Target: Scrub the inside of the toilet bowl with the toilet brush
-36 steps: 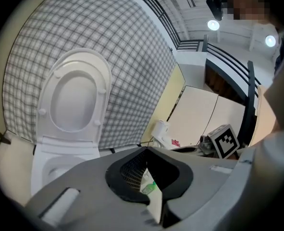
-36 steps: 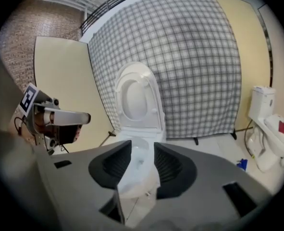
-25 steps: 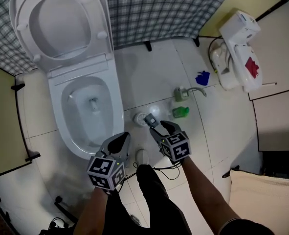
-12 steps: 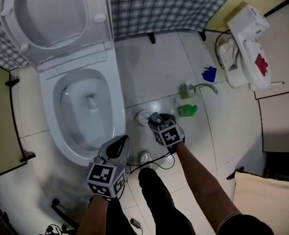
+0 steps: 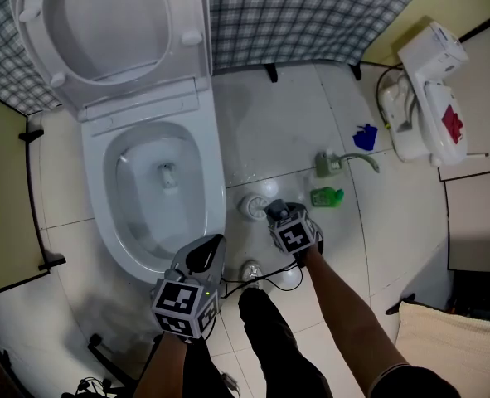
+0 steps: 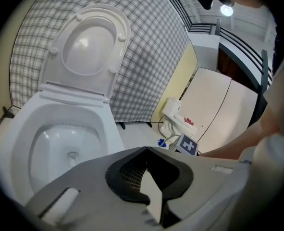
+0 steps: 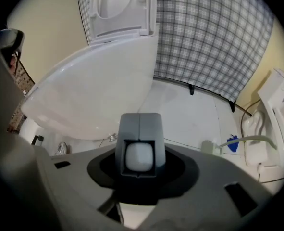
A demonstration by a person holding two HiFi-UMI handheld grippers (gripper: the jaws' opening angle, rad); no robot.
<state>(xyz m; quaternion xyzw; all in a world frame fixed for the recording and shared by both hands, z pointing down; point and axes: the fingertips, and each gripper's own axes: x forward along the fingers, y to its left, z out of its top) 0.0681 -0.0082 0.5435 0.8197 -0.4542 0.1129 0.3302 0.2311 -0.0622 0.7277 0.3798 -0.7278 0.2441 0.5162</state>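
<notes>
One toilet (image 5: 216, 191) is the biggest thing here, with its one lid (image 5: 116, 23) up and the bowl (image 5: 145, 201) open and white. Off to the far side lies one white unit (image 5: 427, 98) with a red mark. I hold two tongs. The left tongs (image 5: 203, 254) are pressed together on nothing, near the toilet's front rim. The right tongs (image 5: 278, 215) point steeply down at the floor beside the toilet. Their jaws have just been closing and now pinch the one brush (image 7: 140, 155) by its top. It stands upright just beside one round white holder (image 5: 251, 206). From above, its handle end is a grey, square-edged block with a rounded white middle. Nearby lie one green bottle (image 5: 327, 196) and one blue scrap (image 5: 365, 137).
</notes>
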